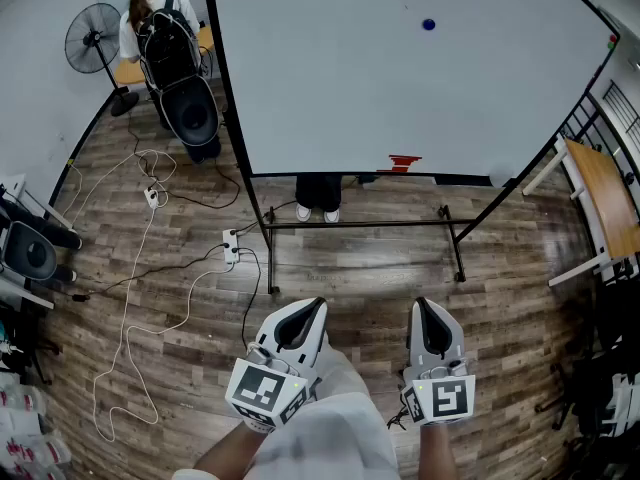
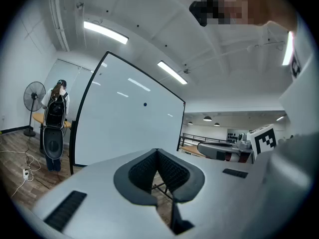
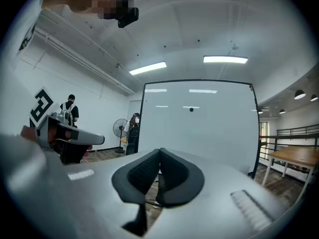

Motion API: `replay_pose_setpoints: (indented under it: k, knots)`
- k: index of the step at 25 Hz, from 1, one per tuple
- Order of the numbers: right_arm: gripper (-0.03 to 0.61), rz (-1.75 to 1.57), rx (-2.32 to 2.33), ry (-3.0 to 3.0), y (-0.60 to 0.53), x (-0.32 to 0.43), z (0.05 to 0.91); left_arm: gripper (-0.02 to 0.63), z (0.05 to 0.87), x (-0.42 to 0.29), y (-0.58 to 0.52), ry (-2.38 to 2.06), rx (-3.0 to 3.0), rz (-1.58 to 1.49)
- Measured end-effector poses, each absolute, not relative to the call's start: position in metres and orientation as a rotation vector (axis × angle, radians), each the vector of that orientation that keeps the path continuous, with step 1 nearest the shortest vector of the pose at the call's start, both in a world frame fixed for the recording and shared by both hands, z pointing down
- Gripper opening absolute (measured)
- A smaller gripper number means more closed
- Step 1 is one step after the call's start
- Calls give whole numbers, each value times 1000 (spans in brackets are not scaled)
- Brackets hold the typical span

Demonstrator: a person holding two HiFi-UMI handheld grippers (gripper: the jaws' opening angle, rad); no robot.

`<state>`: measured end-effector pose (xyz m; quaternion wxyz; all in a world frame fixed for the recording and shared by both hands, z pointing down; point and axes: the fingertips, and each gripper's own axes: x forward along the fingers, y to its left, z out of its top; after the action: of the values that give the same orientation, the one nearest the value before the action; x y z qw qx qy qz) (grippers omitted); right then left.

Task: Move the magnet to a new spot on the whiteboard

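Now, magnet [image 1: 428,25]: a small blue dot stuck high on the whiteboard [image 1: 330,98].
Left tool [image 2: 157,158]: clenched on nothing, held level, well short of the board.
Right tool [image 3: 159,158]: likewise clenched and empty, level beside the left.
Background: a person [image 1: 150,18] stands by a fan [image 1: 92,38].

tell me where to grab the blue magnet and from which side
Pinch the magnet by its rim, a jaw on each side, coming straight at the whiteboard from the front. It seems a small disc flat on the upright board, so only its edge offers hold.
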<state>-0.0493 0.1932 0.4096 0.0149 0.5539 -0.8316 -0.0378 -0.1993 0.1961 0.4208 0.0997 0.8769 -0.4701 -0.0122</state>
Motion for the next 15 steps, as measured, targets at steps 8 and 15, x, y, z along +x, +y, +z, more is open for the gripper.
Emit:
replay_pose_setpoints:
  k: [8, 15]
  knots:
    - [8, -91, 1725, -2580, 255, -13, 397, 6, 415, -175, 262, -1406, 2521, -68]
    - [6, -75, 1719, -2636, 260, 26, 389, 6, 406, -136, 273, -1428, 2522, -67]
